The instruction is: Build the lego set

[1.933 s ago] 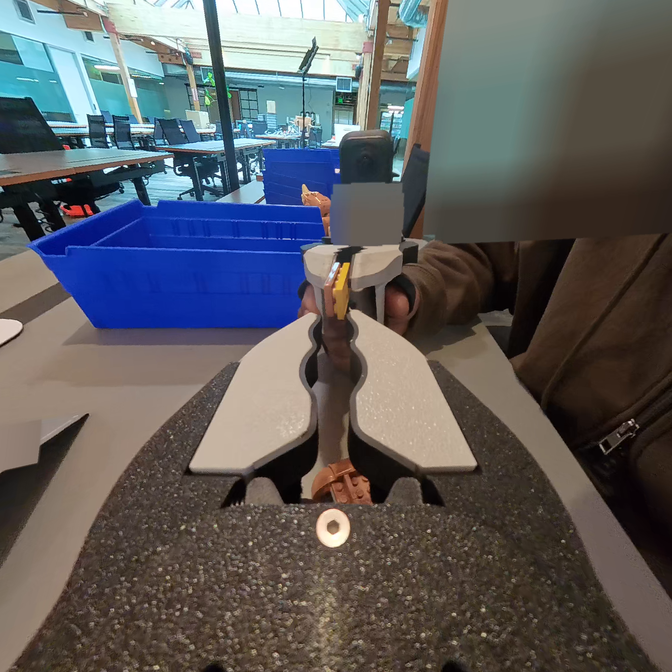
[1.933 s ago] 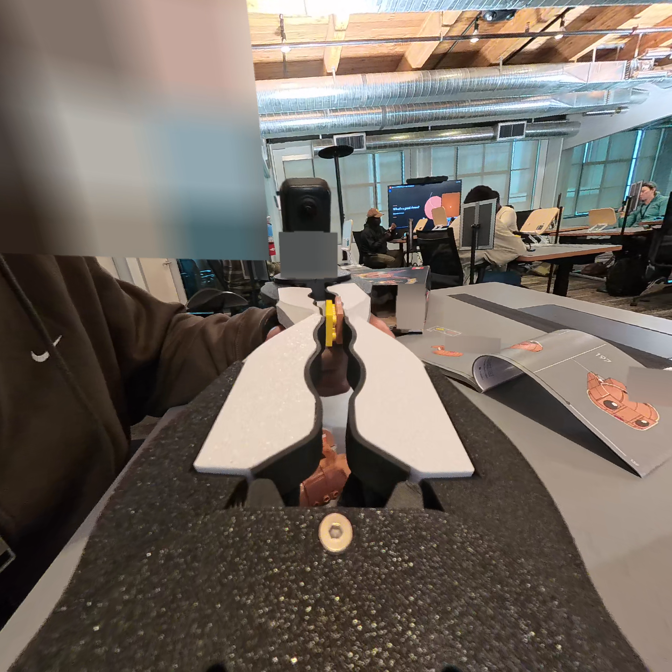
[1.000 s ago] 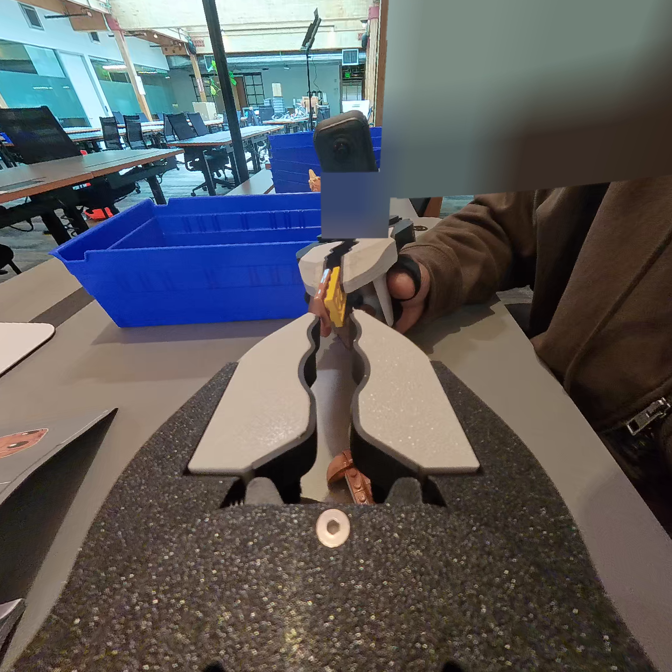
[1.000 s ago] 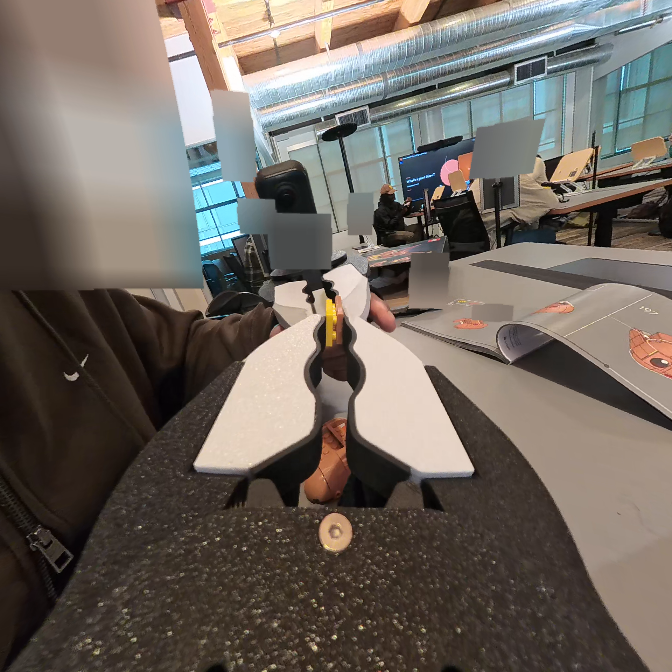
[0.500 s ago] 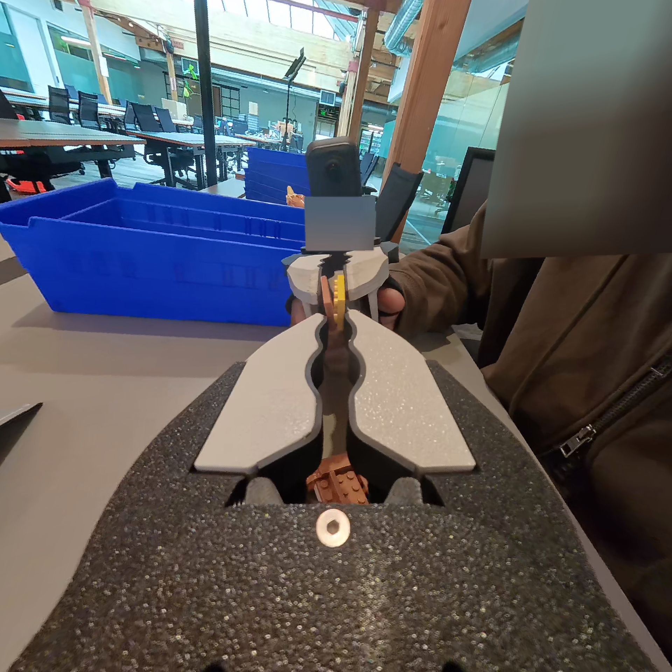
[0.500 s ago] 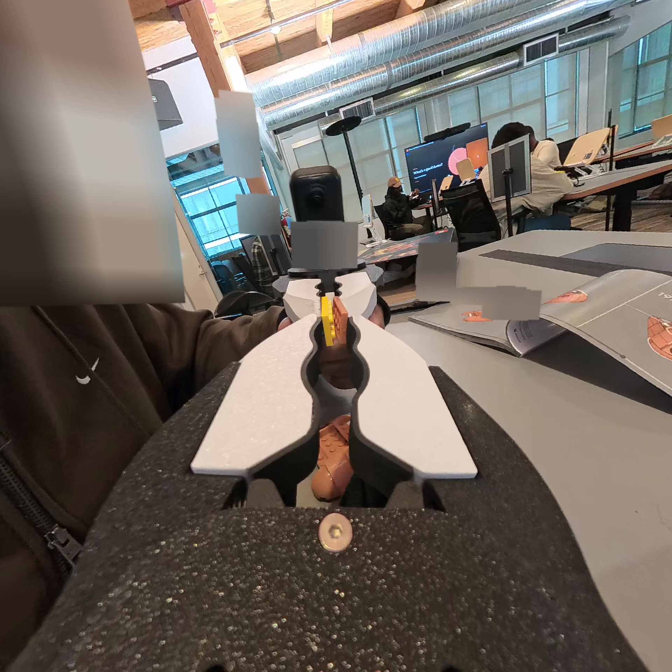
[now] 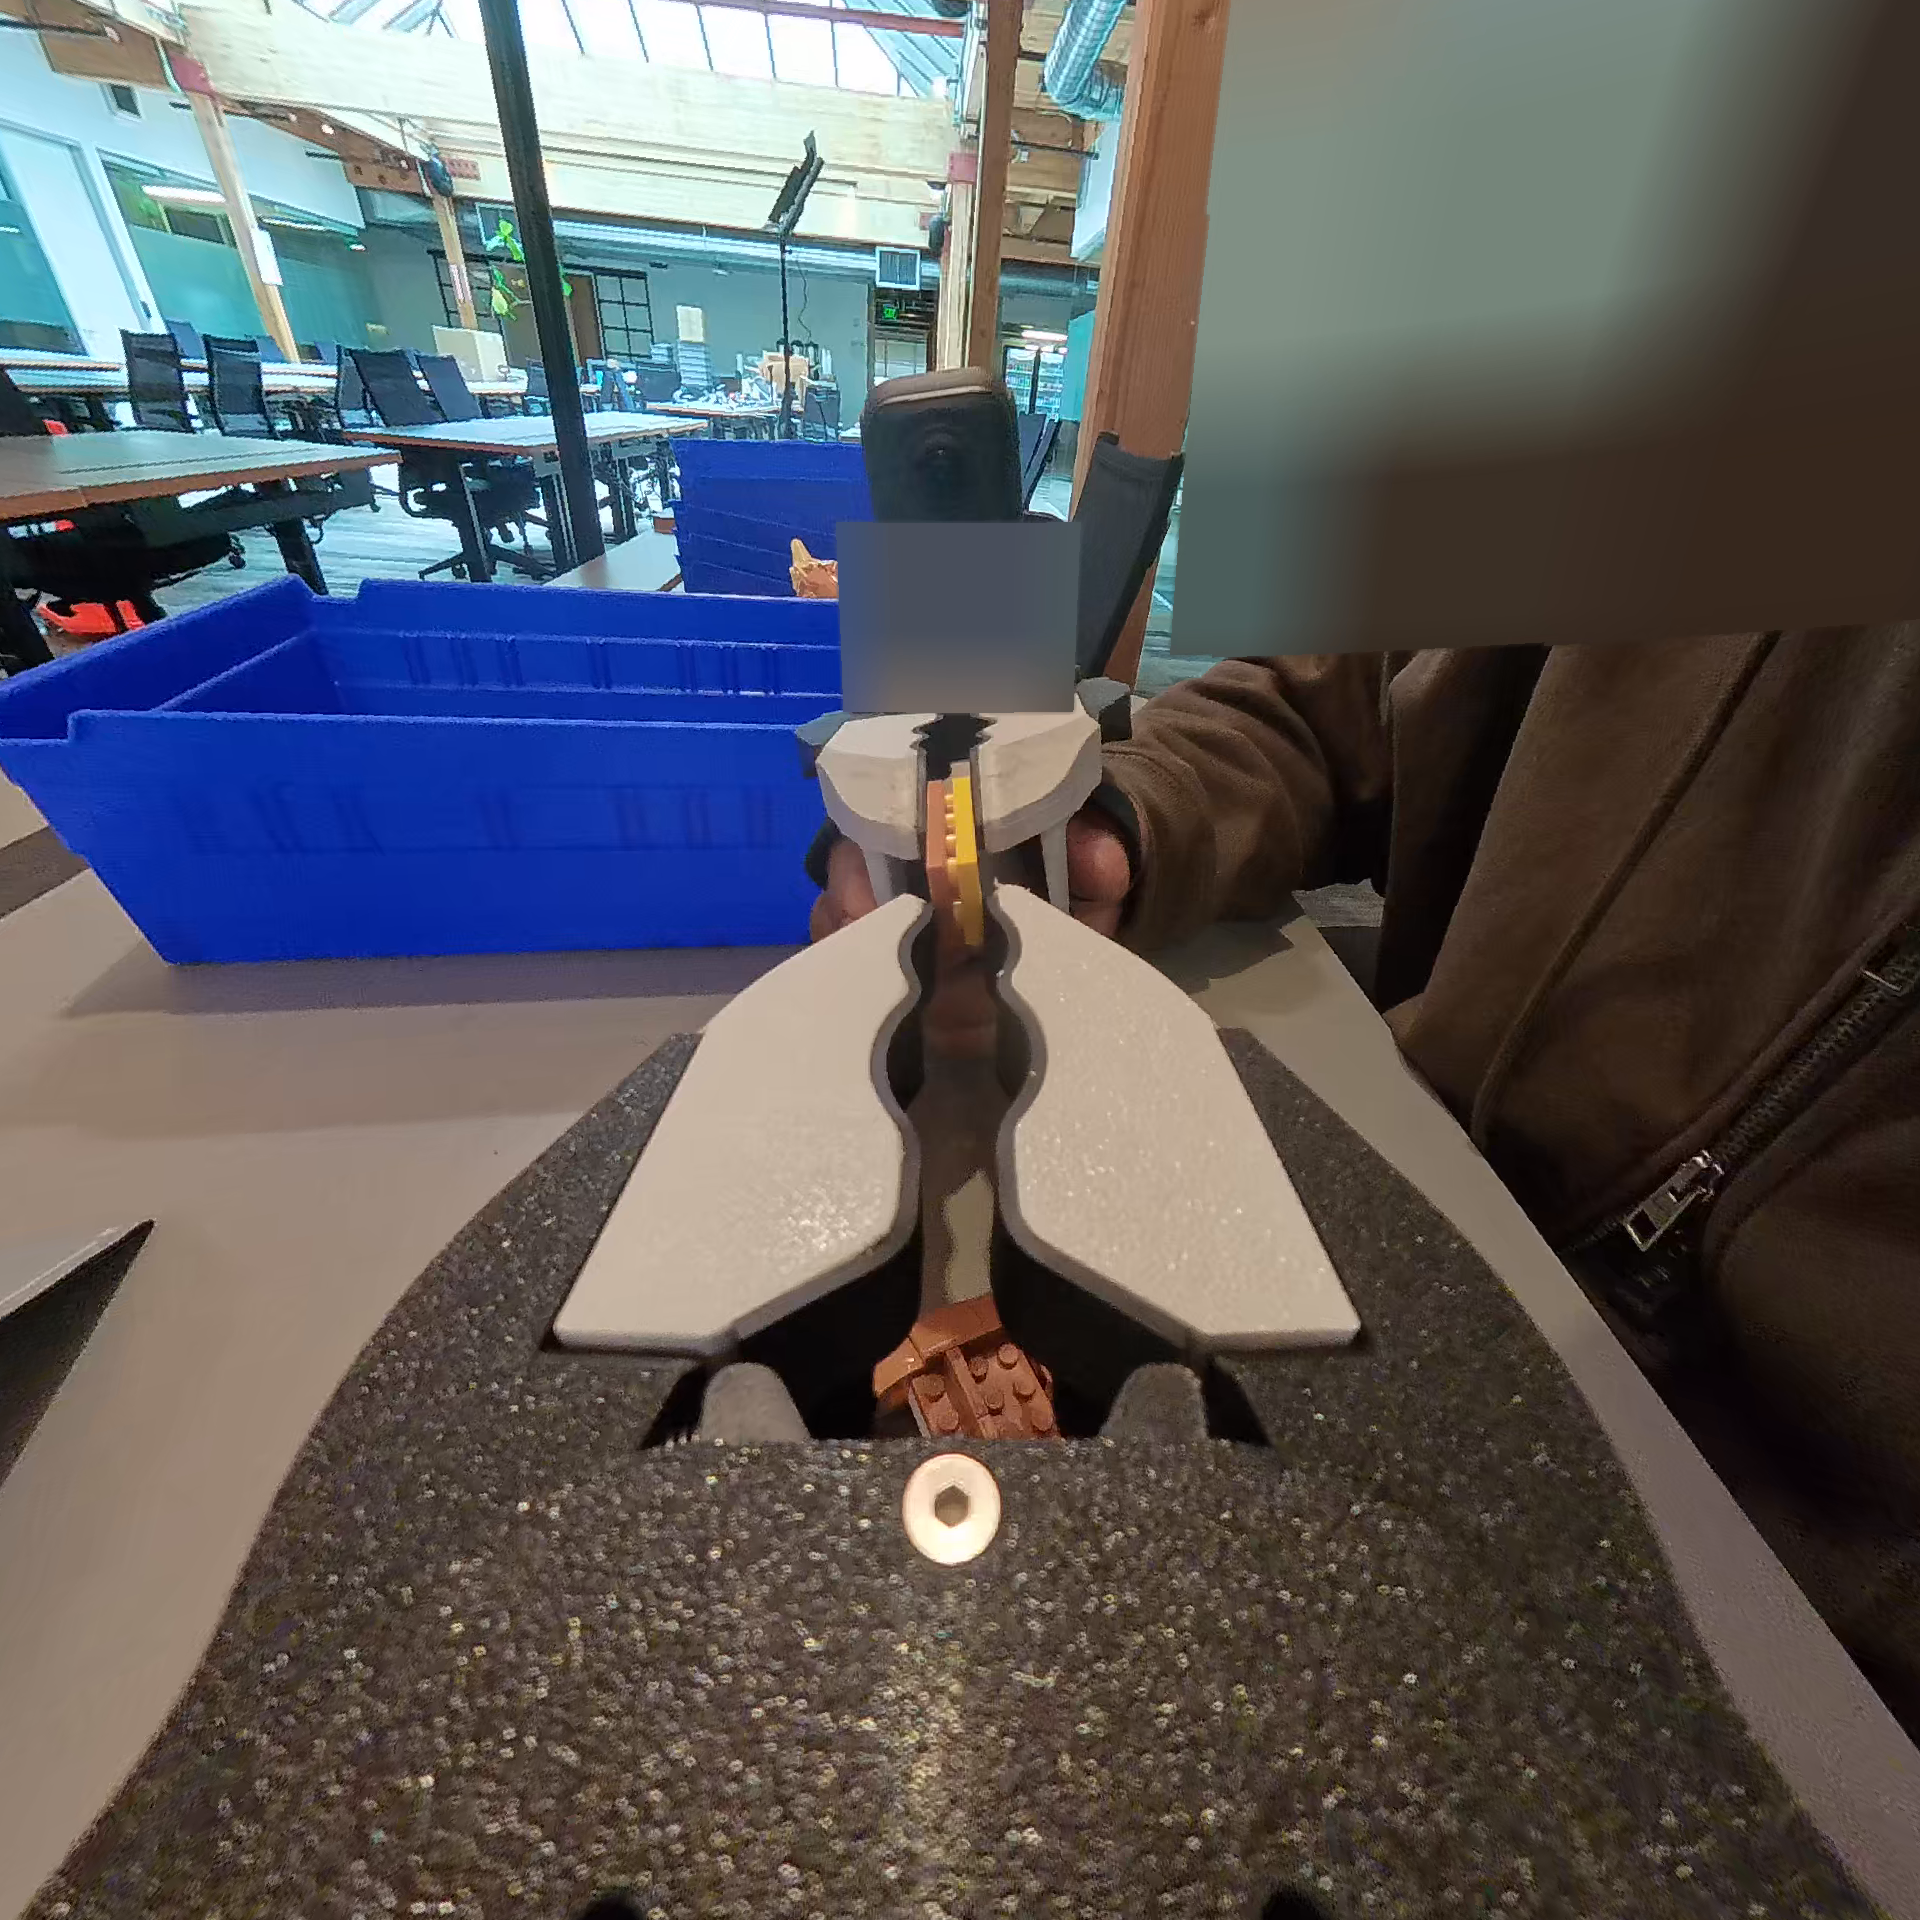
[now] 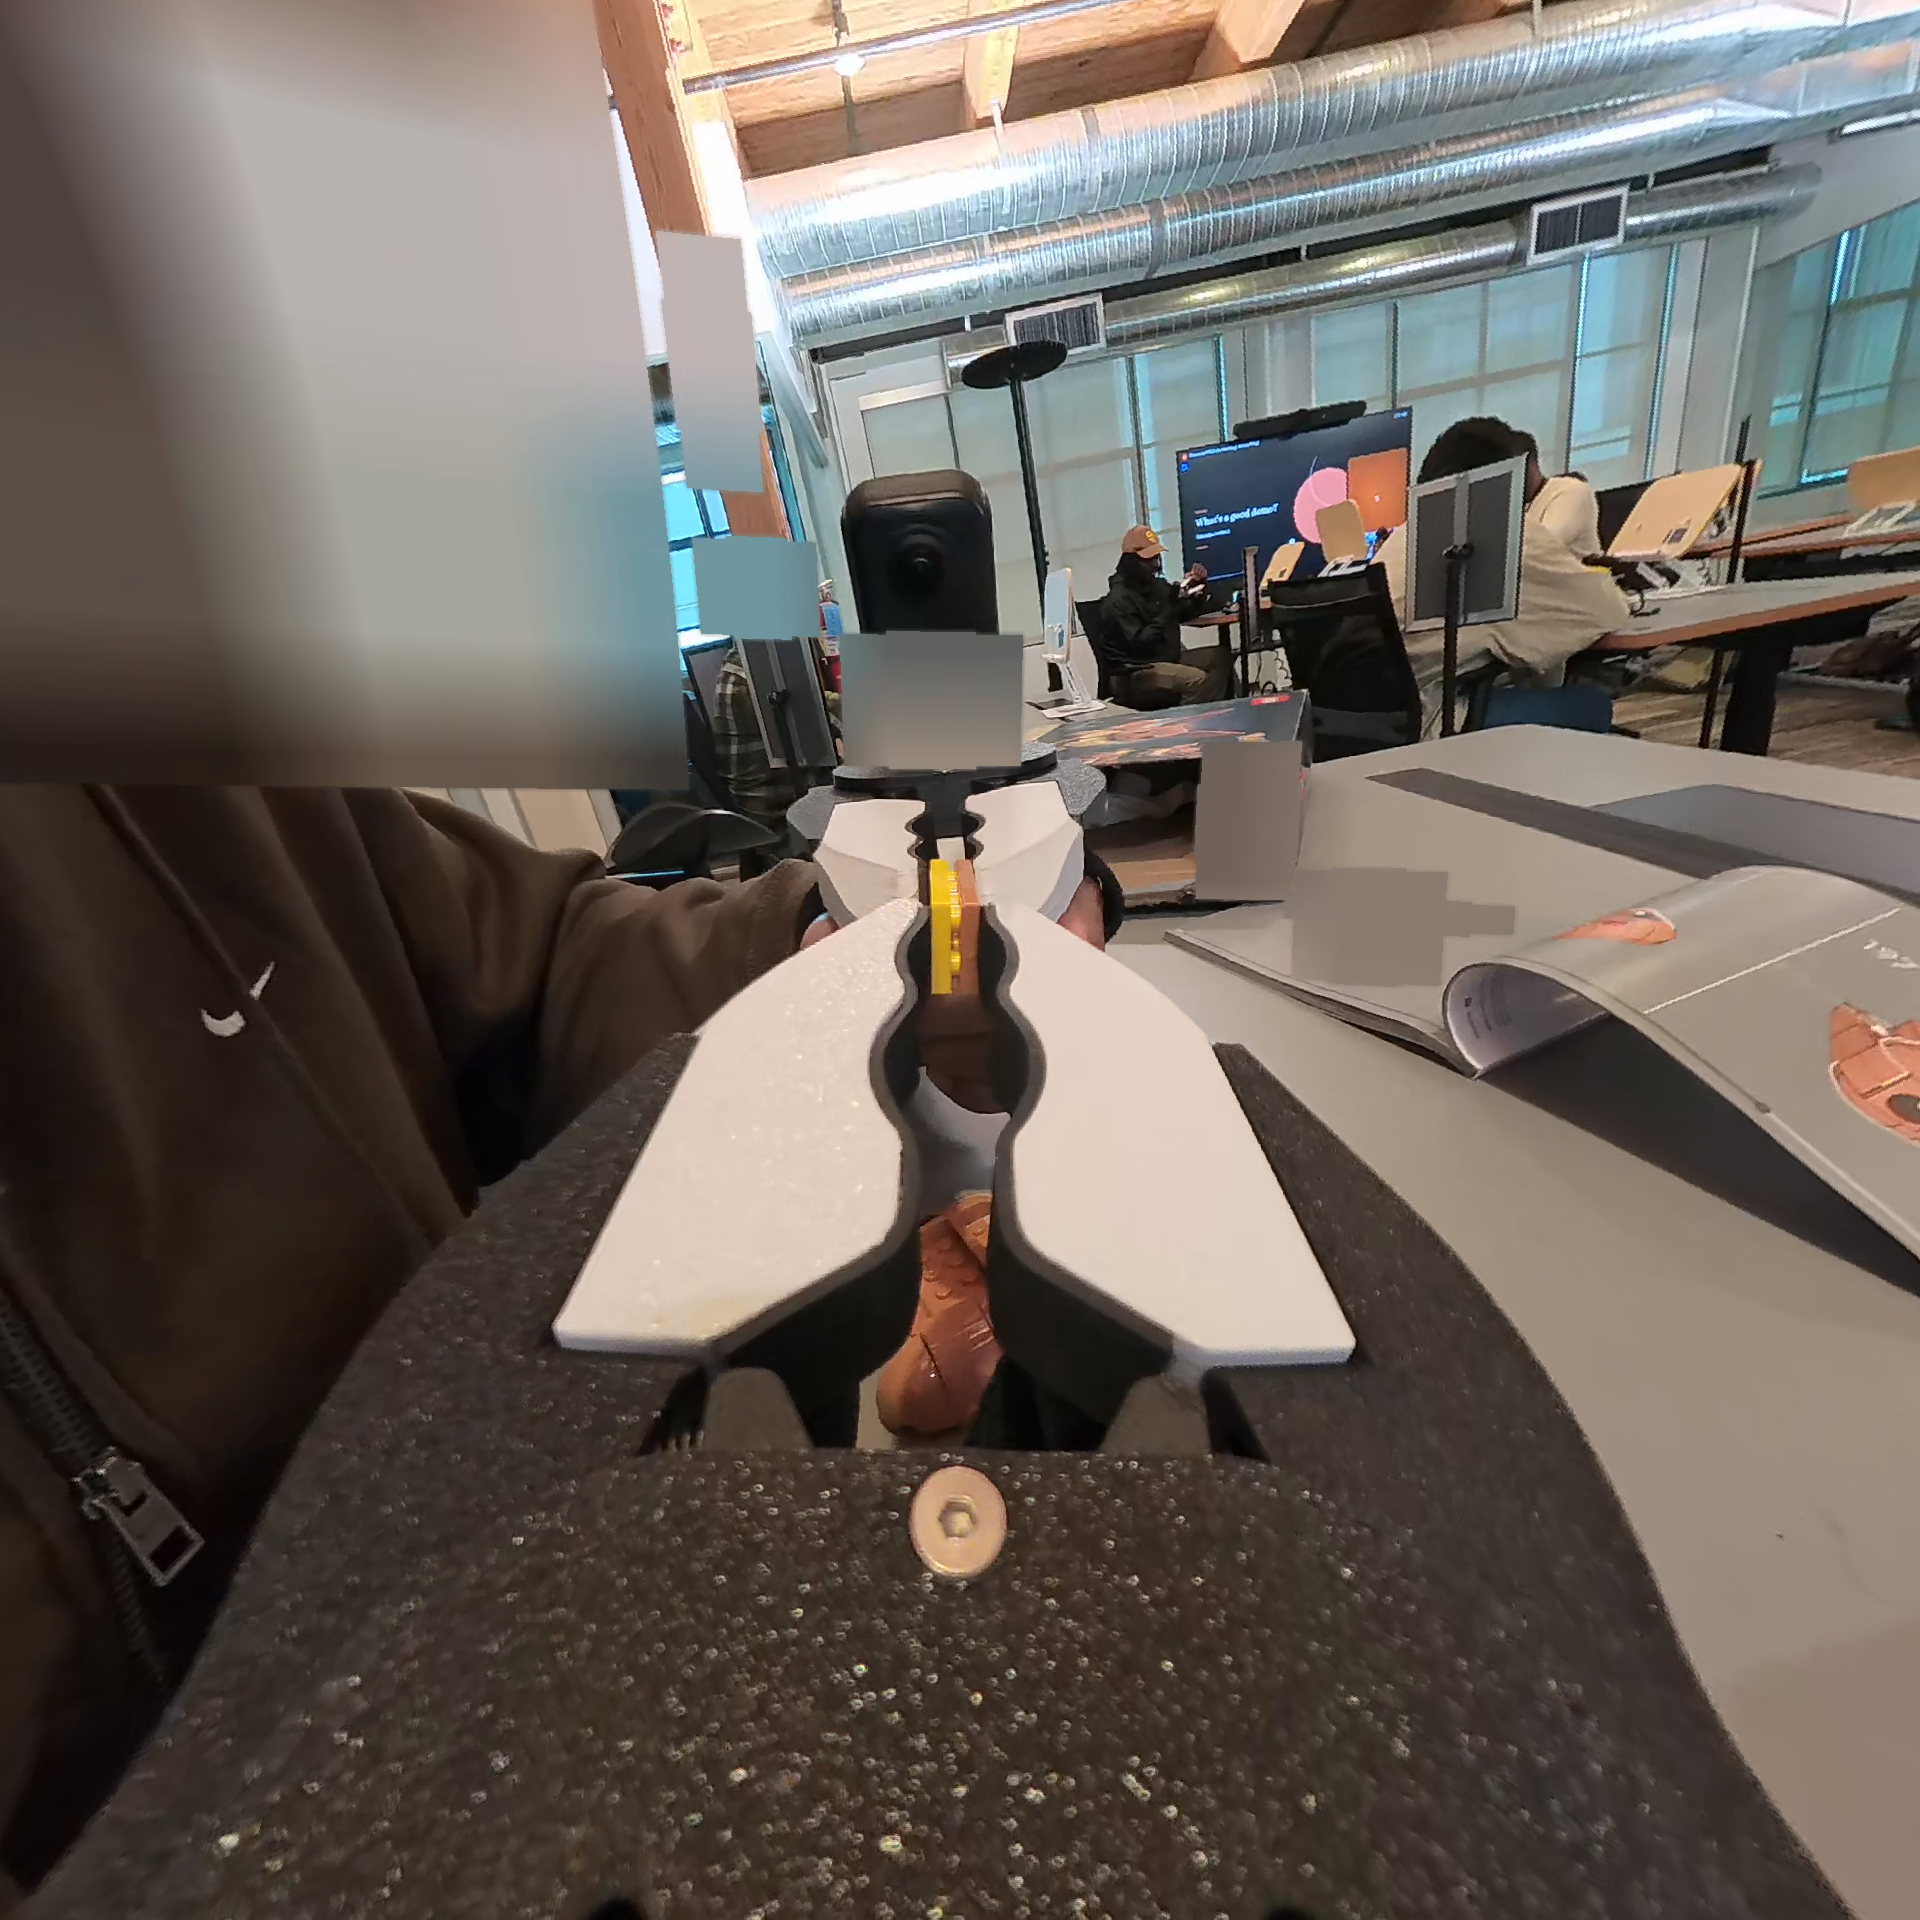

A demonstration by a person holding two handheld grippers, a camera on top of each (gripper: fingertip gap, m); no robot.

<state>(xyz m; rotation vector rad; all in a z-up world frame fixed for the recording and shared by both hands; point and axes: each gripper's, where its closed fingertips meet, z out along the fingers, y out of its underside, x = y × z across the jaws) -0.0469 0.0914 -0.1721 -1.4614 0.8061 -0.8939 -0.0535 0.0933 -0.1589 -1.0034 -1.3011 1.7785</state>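
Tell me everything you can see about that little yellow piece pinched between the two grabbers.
The yellow piece is a thin, flat plastic plate with small studs, seen edge-on and standing upright. An orange-brown plate of similar size lies flat against one face. The pair sits where the fingertips of the left gripper and the right gripper meet nose to nose, above the grey table. Which gripper grips which plate I cannot tell.

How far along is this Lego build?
Mid-step. The left gripper and right gripper meet tip to tip, pressing a yellow plate against an orange plate. An orange sub-assembly already exists. The instruction booklet lies open, so more remains.
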